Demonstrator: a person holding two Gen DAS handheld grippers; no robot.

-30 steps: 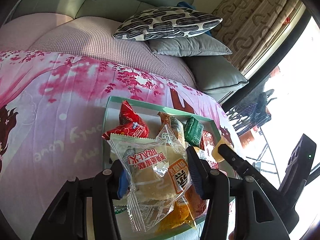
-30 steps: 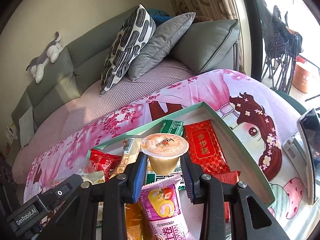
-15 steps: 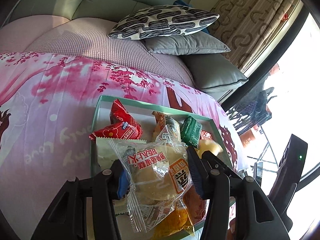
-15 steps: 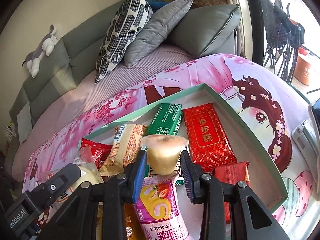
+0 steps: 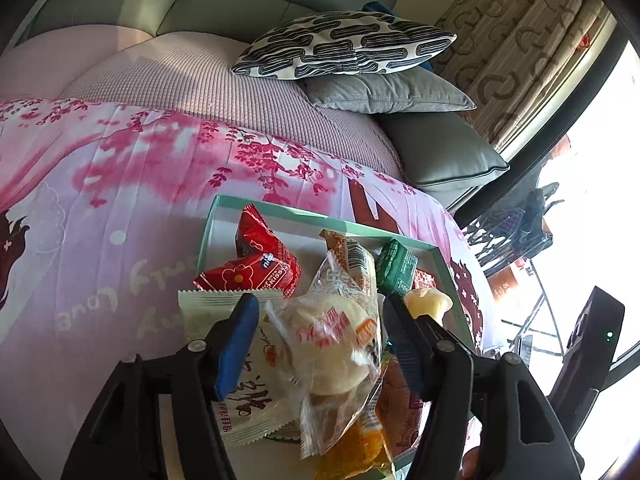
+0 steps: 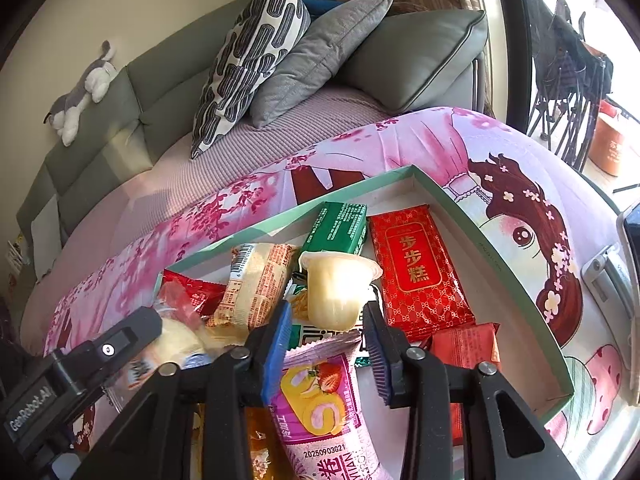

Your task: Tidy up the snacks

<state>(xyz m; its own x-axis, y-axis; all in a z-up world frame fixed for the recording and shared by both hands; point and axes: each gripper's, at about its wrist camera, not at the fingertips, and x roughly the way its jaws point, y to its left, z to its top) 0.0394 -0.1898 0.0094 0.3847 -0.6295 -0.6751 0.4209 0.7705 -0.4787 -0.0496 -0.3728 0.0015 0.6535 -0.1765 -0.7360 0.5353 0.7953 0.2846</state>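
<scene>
**Releasing snacks into the green box**

Opening now, both grippers, over a shallow mint-green box [image 6: 500, 264] on a pink cartoon-print quilt [image 5: 120, 184].

Left gripper [image 5: 320, 344]: jaws parting, blue ribbed pads clear of the bun [image 5: 332, 344], a round pale bun in a crinkly clear wrapper that sits between them on top of a white sawtooth-edged packet [image 5: 208, 312]. No pad contact visible.

Right gripper [image 6: 326, 344]: jaws parting, gap moderate. Jelly cup [image 6: 336, 292], translucent plastic, pale yellow, tipped on its side with the flared rim pointing away, lies just past the fingertips on the pile. Pads not pressing it.

Box contents, all glossy foil or film: flat red rectangular pack [image 6: 416, 268] with gold pattern, green pillow pack [image 6: 340, 228] beside it, beige-orange cake wrapper [image 6: 260, 280], red crumpled pouches [image 5: 256, 256] at the far left corner, purple strawberry-roll pack [image 6: 320, 400] under the right gripper.

Behind: grey sofa cushions [image 6: 412, 52], one patterned pillow [image 6: 248, 60], a plush toy [image 6: 80, 92] on the backrest.
</scene>
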